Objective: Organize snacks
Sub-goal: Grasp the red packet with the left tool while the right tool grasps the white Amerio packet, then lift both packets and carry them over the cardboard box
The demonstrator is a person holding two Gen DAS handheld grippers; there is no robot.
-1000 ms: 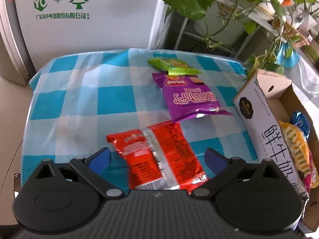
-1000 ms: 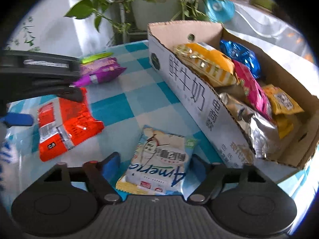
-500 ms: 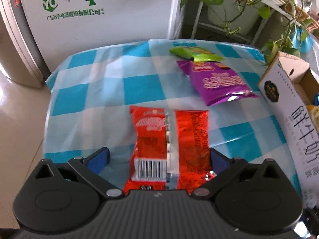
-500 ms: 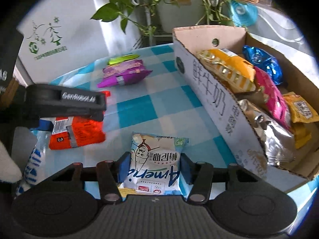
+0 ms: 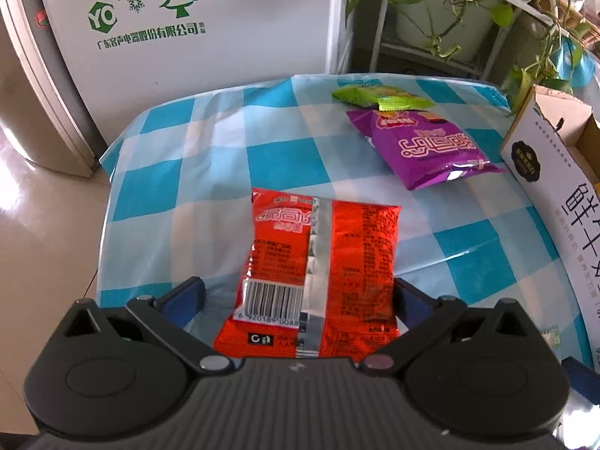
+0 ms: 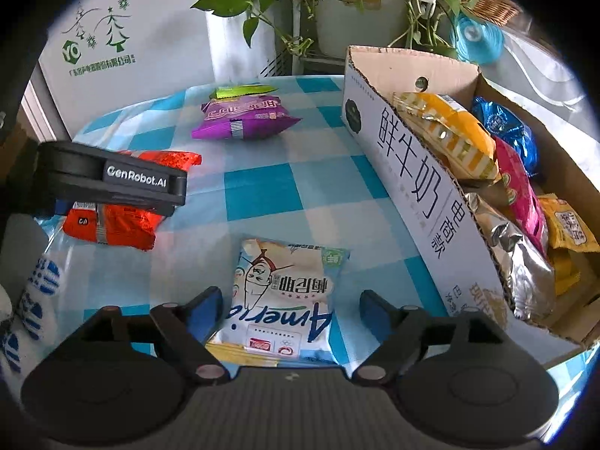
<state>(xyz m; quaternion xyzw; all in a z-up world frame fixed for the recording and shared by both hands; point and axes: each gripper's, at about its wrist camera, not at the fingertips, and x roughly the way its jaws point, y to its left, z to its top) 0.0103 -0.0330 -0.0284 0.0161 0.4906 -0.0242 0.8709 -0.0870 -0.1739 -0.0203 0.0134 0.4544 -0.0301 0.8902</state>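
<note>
Red snack bag (image 5: 322, 262) lies flat, seam up, barcode at six o'clock; purple bag (image 5: 427, 150) at one o'clock, green packet (image 5: 378, 97) touching beyond it; white packet (image 6: 281, 296) lies flat beside the cardboard box (image 6: 412, 180) of snacks.

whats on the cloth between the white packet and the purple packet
Nothing: only bare checked cloth lies between the white packet and the purple packet, as the right wrist view shows.

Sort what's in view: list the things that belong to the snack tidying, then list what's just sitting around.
Part of the job:
red packet
white packet
purple packet
green packet
cardboard box already holding snacks
left gripper, open
right gripper, jaws opening

Just lying about:
potted plants
white appliance
checked tablecloth
</note>
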